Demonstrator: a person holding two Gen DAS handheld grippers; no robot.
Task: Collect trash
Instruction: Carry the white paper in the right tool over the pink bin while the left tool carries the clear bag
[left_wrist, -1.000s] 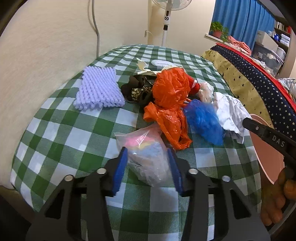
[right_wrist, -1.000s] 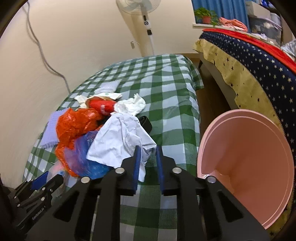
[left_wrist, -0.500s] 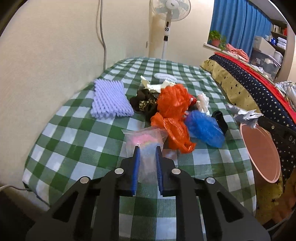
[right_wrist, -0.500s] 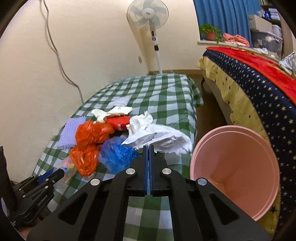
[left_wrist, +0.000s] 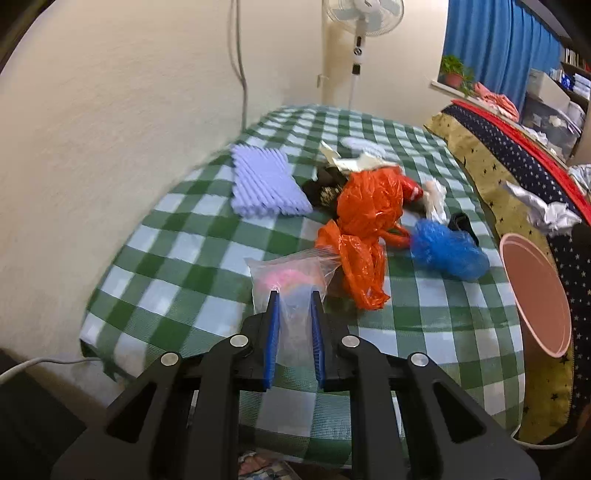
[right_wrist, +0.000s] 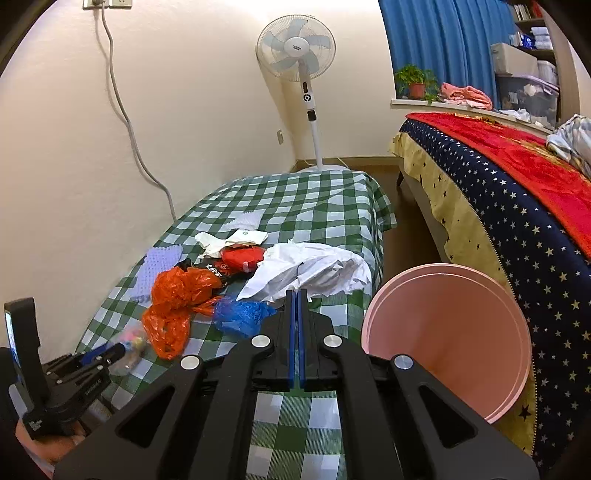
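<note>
Trash: clear bag (left_wrist: 291, 291) light, limp, slippery, pinched by left hand-held gripper (left_wrist: 294, 308); right hand-held gripper (right_wrist: 296, 302) clamps white paper (right_wrist: 314, 269) at 12 o'clock.

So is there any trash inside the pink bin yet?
No, the pink bin shows only its bare inside in the right wrist view, with no trash in the part that is visible.

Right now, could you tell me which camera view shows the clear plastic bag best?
The left wrist view: the clear plastic bag fills its centre, pinched in the left gripper. The right wrist view shows it small, at lower left, partly hidden.
</note>
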